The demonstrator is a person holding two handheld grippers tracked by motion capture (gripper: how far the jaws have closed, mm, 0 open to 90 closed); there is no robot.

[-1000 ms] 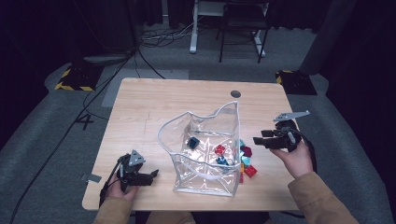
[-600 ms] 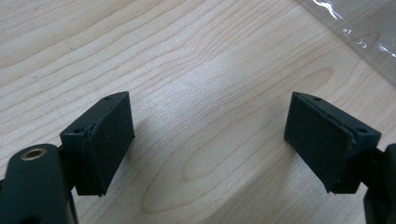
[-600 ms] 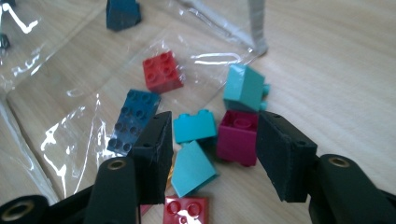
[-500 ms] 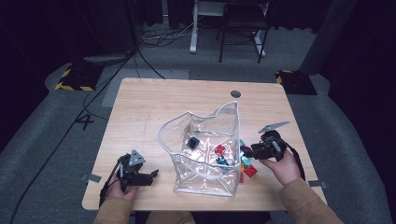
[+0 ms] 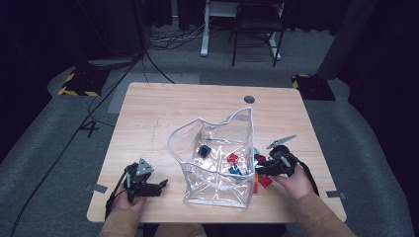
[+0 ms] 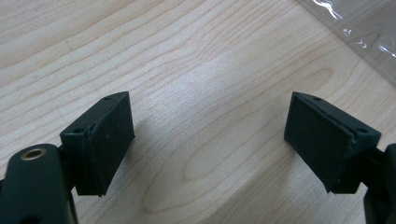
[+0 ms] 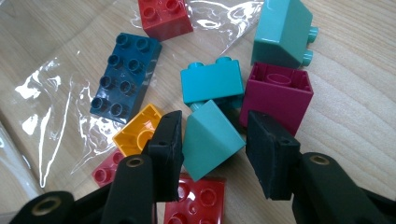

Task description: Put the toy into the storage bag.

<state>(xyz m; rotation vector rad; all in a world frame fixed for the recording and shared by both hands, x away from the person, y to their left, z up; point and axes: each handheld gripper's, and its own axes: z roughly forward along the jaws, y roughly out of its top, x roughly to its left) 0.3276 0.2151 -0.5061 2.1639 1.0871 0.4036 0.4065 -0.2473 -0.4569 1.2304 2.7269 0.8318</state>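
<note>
Since the blocks are piled just right of the clear bag, the right gripper sits half-open around a teal sloped block, not squeezing yet. The left gripper rests wide open, empty, left of the bag.

We wear tan sleeves, seen at the near edge of the wooden table. Our left gripper is black, with a grey three-cornered plate on top and a black cable looping from its rear. Its flat, dark rubber pads show small screw holes in their mounts. Our right gripper is black too, with a grey plate, a black cable and round metal-ringed holes on its arms.
</note>
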